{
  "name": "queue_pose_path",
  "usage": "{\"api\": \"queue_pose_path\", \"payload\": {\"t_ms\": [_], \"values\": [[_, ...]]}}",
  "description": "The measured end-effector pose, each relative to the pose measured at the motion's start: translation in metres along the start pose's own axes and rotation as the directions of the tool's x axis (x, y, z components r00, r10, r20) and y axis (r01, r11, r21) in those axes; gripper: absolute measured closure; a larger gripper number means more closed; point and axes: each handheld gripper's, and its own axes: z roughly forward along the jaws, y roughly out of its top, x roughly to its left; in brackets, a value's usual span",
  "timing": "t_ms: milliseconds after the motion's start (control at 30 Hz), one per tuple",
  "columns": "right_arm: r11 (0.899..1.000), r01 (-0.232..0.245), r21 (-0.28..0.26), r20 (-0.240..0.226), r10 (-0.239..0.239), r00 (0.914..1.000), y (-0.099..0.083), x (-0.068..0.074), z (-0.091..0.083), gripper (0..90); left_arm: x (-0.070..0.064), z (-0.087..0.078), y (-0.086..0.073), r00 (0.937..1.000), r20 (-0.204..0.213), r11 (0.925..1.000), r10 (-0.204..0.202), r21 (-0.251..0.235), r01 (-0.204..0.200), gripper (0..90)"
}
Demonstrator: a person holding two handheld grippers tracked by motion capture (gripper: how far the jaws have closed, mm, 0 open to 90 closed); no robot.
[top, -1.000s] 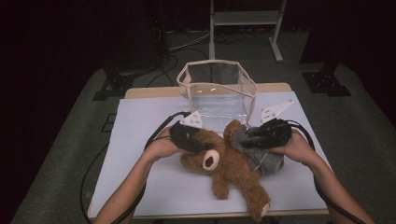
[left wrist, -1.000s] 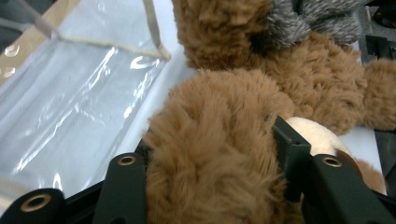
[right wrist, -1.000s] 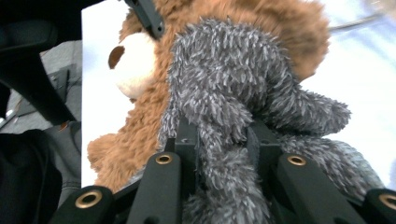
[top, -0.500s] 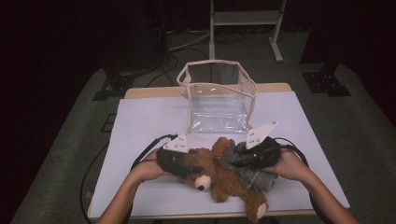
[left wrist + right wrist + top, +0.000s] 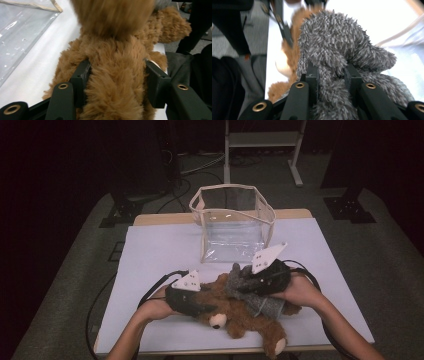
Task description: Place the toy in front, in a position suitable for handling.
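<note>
Item: bear (image 5: 235,312), long axis across table. We clamp it: left gripper (image 5: 186,296) on brown fur, right gripper (image 5: 260,281) on grey sweater (image 5: 339,50). Bag (image 5: 232,222) lies beyond, nearer right.

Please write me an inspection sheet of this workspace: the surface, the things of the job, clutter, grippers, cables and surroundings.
Surface: white table, wooden strip along its far edge.
Job's things: brown teddy bear lying near the front edge; its grey knitted garment; clear bag with beige trim standing open farther back.
Clutter: nothing seen.
Grippers: left gripper has its jaws pressed into the bear's brown fur; right gripper has its jaws pinching the grey garment.
Cables: black cables trail from both grippers; more lie on the floor behind.
Surroundings: dark room, grey carpet, white metal frame behind the table.
</note>
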Motion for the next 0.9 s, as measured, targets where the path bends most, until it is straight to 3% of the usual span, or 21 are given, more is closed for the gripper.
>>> {"api": "queue_pose_path", "payload": {"t_ms": [33,67,100,233,367,467,667,800,900], "values": [[0.999,0.009,0.032,-0.004,-0.009,1.0,-0.003,0.0,0.006,70.1,-0.001,-0.001,-0.001,1.0,0.006,1.0,0.002,-0.002,-0.002,45.6],[0.998,-0.012,0.065,-0.021,0.014,0.9997,-0.011,0.001,0.014,70.0,-0.001,-0.001,-0.002,0.9999,0.008,1.0,0.006,0.0,-0.006,45.7],[0.998,-0.02,0.056,-0.023,0.022,0.9995,-0.013,0.0,0.013,70.1,-0.002,-0.002,-0.003,1.0,0.006,1.0,0.006,-0.001,-0.006,45.7],[0.998,-0.04,0.053,-0.012,0.041,0.9991,-0.023,0.002,-0.004,70.0,-0.004,-0.003,-0.003,0.9998,0.001,0.9998,0.019,0.007,-0.019,45.6],[0.997,-0.068,0.048,0.015,0.067,0.9976,-0.045,0.006,-0.026,69.9,-0.004,-0.004,-0.005,0.9998,0.004,0.9998,0.018,0.005,-0.018,45.2],[0.991,-0.128,0.026,0.036,0.127,0.9912,-0.069,0.009,-0.043,69.9,-0.005,-0.003,-0.005,1.0,0.009,1.0,0.002,-0.01,-0.002,45.0],[0.976,-0.219,-0.014,0.056,0.22,0.974,-0.108,0.014,-0.062,69.9,-0.007,-0.005,-0.004,0.9997,0.019,0.9999,0.014,0.001,-0.014,44.6],[0.972,-0.232,-0.018,0.064,0.233,0.9704,-0.115,0.015,-0.068,69.8,-0.008,-0.005,-0.004,0.9996,0.023,0.9998,0.018,-0.005,-0.018,44.4],[0.979,-0.204,-0.017,0.071,0.204,0.9763,-0.103,0.015,-0.069,69.8,-0.008,-0.004,-0.004,0.9996,0.023,0.9998,0.019,-0.003,-0.019,44.2]]}}
